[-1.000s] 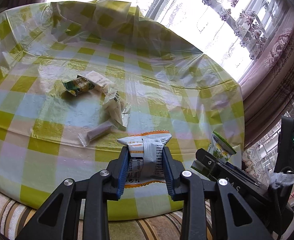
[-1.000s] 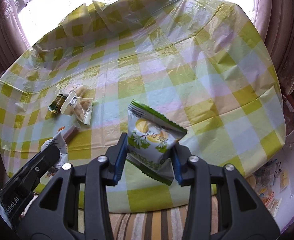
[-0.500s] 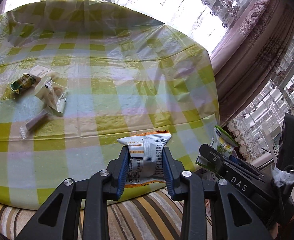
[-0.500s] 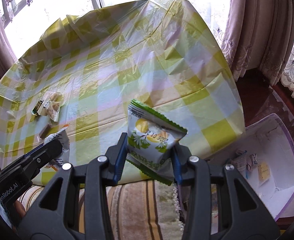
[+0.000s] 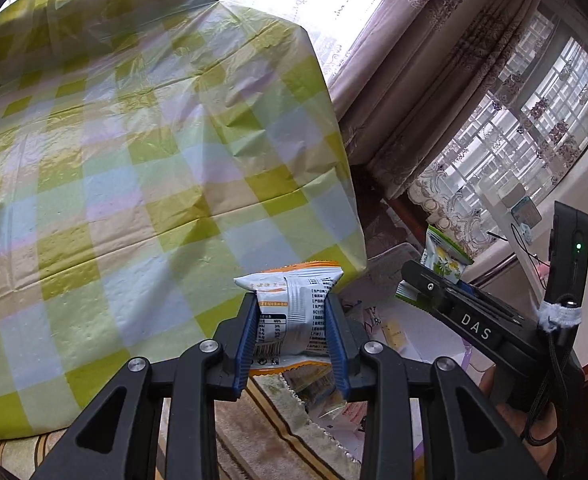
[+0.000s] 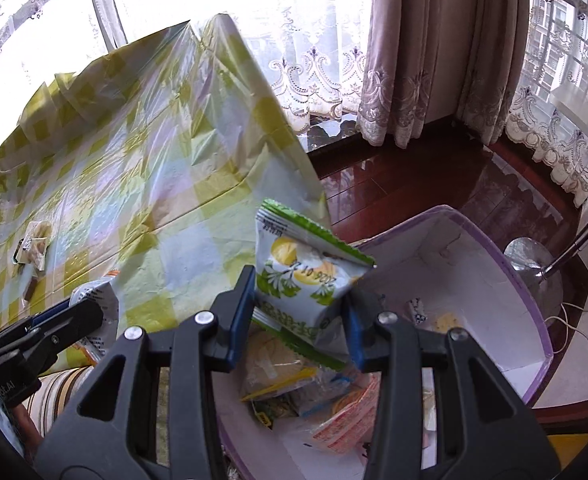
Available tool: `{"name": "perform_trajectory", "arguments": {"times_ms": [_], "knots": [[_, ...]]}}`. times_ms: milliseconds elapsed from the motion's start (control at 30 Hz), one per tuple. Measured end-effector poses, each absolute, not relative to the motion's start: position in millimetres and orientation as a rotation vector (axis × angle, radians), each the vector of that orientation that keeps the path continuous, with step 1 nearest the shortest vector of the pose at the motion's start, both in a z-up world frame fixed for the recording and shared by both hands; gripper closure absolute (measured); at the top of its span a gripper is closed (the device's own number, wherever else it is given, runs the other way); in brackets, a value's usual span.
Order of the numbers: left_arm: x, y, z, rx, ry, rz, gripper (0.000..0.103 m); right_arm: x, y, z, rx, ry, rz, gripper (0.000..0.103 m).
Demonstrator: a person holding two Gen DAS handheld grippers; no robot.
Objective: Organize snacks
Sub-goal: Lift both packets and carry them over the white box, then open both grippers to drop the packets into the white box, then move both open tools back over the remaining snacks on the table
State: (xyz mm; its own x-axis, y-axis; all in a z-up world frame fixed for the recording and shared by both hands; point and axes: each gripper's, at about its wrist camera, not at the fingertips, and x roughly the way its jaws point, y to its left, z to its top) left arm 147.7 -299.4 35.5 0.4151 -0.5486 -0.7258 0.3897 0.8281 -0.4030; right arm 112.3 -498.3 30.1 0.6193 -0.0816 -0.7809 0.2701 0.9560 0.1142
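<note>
Your left claw (image 5: 292,330) is clamped on a white-and-orange snack packet (image 5: 290,316); your right claw (image 6: 298,322) pinches a green-and-white packet (image 6: 305,280) above the white box (image 6: 505,280).

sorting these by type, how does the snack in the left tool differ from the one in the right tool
The white and orange snack packet has orange edges and dense black print with a barcode; the green and white snack packet has green serrated edges and yellow fruit art. The white and orange packet sits squarely upright in the left tool; the green one is tilted in the right tool. Both are small sealed pouches, pinched mid-body off the table.
</note>
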Motion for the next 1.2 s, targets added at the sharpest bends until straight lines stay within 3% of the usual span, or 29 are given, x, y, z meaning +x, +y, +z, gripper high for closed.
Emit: {"name": "perform_trajectory", "arguments": {"times_ms": [300,433,533,600,1200], "knots": [[145.8,-355.4,40.6,-0.141,0.989,-0.734,0.069,101.4,-554.3,33.1,0.288,0.846,-0.328,0.059],[147.1,-370.3,40.5,-0.152,1.003,-0.783,0.060,97.9,-570.1,35.3,0.312,0.829,-0.374,0.058],[148.4,-366.0,40.2,-0.167,1.002,-0.778,0.051,95.7,-573.7,37.8,0.318,0.819,-0.392,0.047],[150.4,-360.0,41.1,-0.176,0.997,-0.760,0.051,95.8,-573.5,38.6,0.325,0.810,-0.386,0.035],[170.3,-293.8,49.5,-0.240,0.891,-0.606,0.051,113.8,-514.5,49.8,0.248,0.815,-0.249,0.033]]}}
